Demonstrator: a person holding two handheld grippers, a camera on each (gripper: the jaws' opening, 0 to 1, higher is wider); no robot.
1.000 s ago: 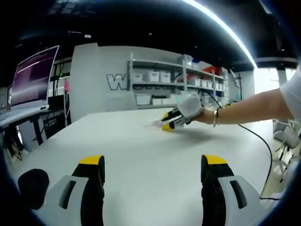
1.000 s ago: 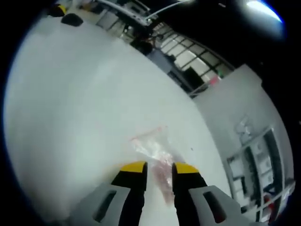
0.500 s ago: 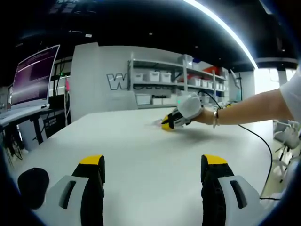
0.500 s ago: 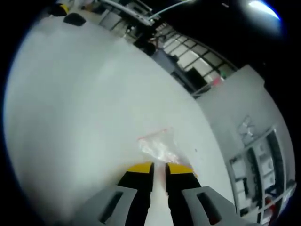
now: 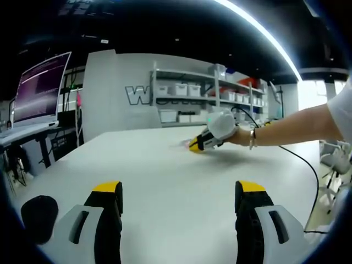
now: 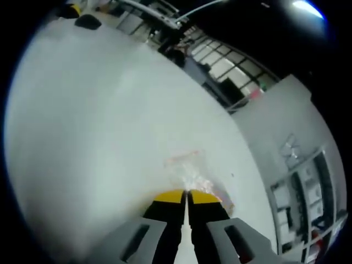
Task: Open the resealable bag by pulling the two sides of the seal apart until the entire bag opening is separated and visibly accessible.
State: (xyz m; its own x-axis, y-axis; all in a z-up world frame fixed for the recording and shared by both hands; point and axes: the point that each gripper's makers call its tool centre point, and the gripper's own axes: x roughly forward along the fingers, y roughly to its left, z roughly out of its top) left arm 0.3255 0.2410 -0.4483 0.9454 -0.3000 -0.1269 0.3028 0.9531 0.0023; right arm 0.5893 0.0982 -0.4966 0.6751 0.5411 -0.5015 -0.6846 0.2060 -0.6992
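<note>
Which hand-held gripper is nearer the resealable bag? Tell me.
Right. The right hand-held gripper is closed on the resealable bag at its near edge; the left hand-held gripper sits open, far across the table from it.

In the left gripper view the tabletop [image 5: 165, 181] runs bare from between the spread jaws toward 12 o'clock, a wide lane as far as the right gripper [image 5: 197, 145] and the forearm [image 5: 291, 127] that bars the far side from 1 to 3 o'clock. A dark round object [image 5: 38, 219] sits at 8 o'clock near the edge, and a black cable [image 5: 308, 165] trails over the surface at 3 to 4 o'clock. In the right gripper view the tabletop lies open from 9 to 12 o'clock, with only the clear bag [image 6: 192, 173] just ahead of the closed jaws.
</note>
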